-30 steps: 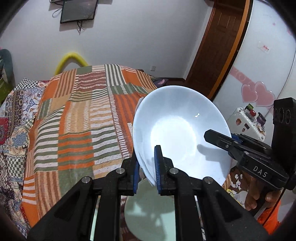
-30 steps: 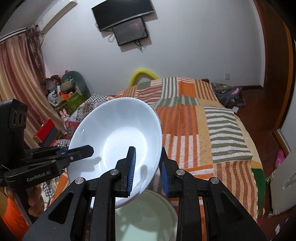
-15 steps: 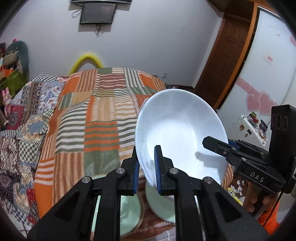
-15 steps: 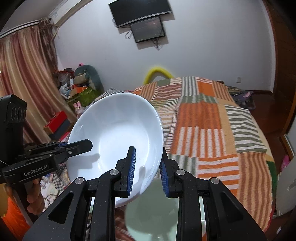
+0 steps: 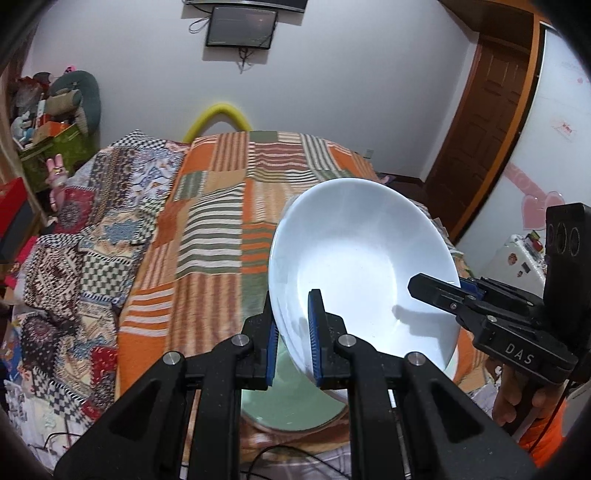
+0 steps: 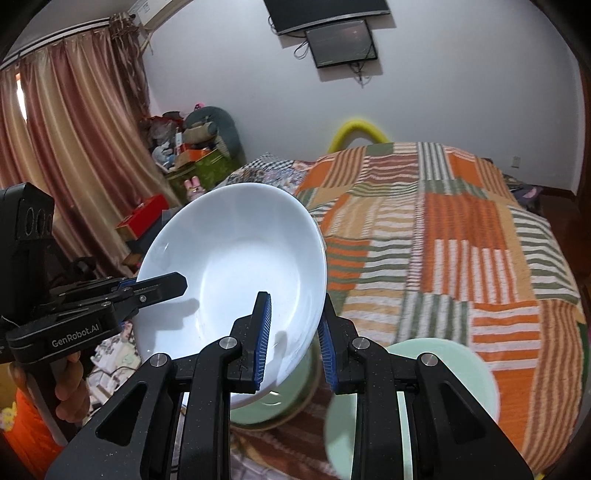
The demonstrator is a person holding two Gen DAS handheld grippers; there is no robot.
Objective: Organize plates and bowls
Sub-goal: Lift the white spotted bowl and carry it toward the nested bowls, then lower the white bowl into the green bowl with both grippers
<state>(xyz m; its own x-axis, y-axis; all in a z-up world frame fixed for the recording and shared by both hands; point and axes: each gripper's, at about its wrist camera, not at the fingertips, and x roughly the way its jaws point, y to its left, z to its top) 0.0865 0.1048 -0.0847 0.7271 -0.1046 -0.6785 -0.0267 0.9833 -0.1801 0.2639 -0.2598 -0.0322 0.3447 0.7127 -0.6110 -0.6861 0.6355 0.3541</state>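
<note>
Bowl (image 5: 364, 266) up in the air over near end of bed (image 5: 221, 229), tilted, rim clamped from both sides: left gripper (image 5: 293, 341) on one edge, right gripper (image 6: 293, 341) on the opposite edge. Under the bowl a plate (image 6: 275, 408) lies on the bed; a second plate (image 6: 439, 369) lies just beside it, to its right in the right wrist view. Blanket (image 6: 454, 236) covers bed behind them. Screen (image 5: 240, 31) on wall beyond bed's far end, door (image 5: 476, 140) in right corner, curtain (image 6: 70, 125) left of bed

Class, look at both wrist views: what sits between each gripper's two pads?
The white bowl's rim, clamped by the left gripper and right gripper on opposite sides.
</note>
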